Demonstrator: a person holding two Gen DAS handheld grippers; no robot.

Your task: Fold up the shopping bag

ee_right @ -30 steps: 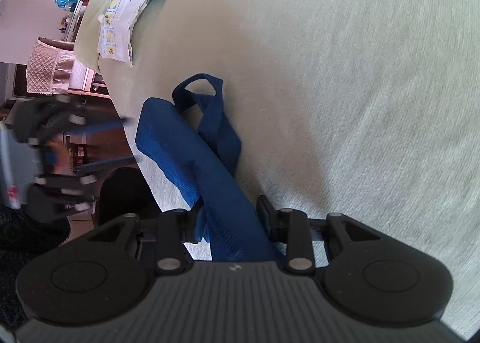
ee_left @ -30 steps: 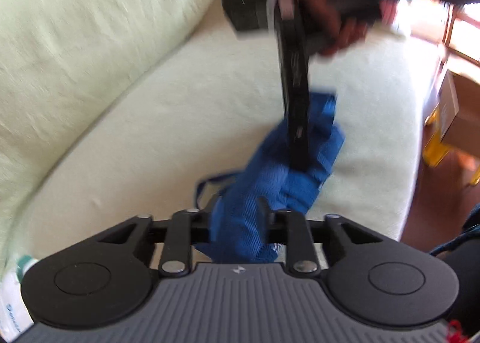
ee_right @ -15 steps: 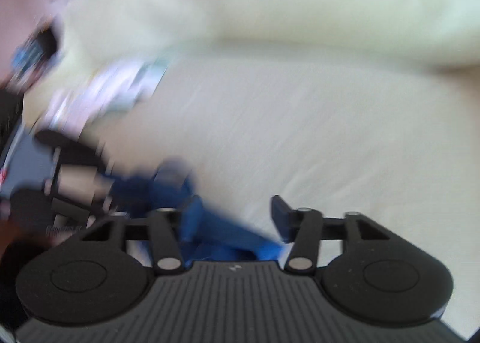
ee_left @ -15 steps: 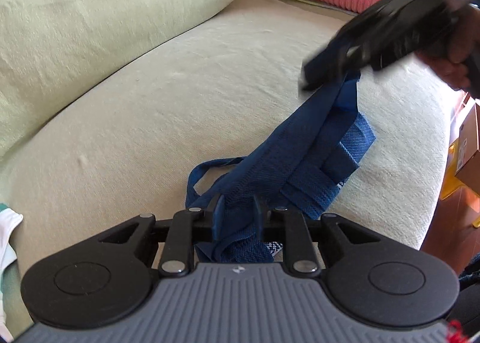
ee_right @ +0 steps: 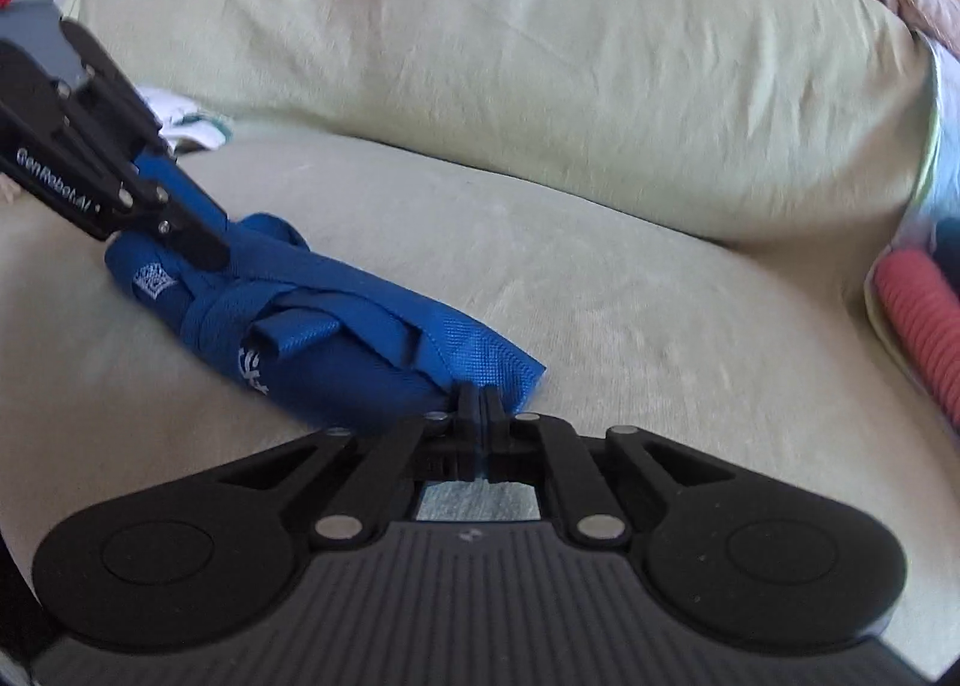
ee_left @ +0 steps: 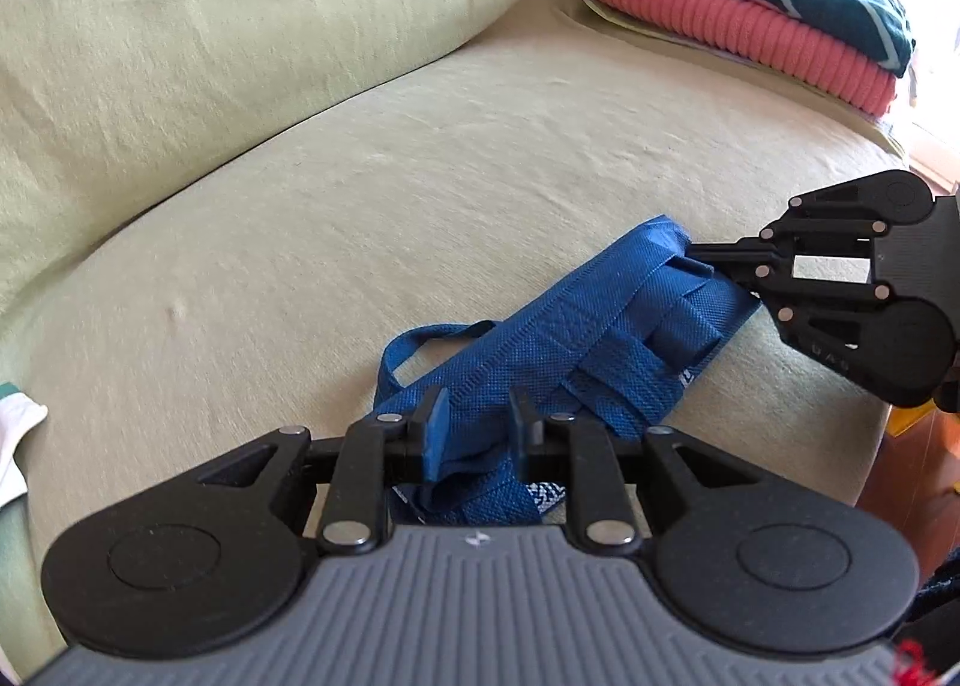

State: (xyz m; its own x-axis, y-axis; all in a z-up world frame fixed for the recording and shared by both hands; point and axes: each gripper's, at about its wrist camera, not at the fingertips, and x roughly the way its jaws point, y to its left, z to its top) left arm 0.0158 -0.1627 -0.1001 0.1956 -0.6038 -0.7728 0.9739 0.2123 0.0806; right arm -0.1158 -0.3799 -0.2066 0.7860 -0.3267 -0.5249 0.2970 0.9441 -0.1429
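Note:
The blue woven shopping bag (ee_left: 570, 338) lies bunched lengthwise on the pale green sofa seat (ee_left: 420, 176), handles tangled over it. My left gripper (ee_left: 477, 416) is shut on the near end, with blue fabric filling the gap between its fingers. My right gripper (ee_left: 696, 254) reaches in from the right at the bag's far end. In the right wrist view the right gripper (ee_right: 478, 395) has its jaws closing tight on a thin corner of the bag (ee_right: 336, 320). The left gripper (ee_right: 210, 248) holds the opposite end there.
A big green back cushion (ee_left: 210, 26) runs behind the seat. Folded pink and teal textiles (ee_left: 738, 20) are stacked at the far right end. A white item (ee_left: 18, 446) lies at the left edge. The seat's front edge drops off on the right.
The right gripper swung down from above the bag, let go of its wide hold and pinched the bag's far corner. The bag now lies lower and stretched out. The left grip is unchanged.

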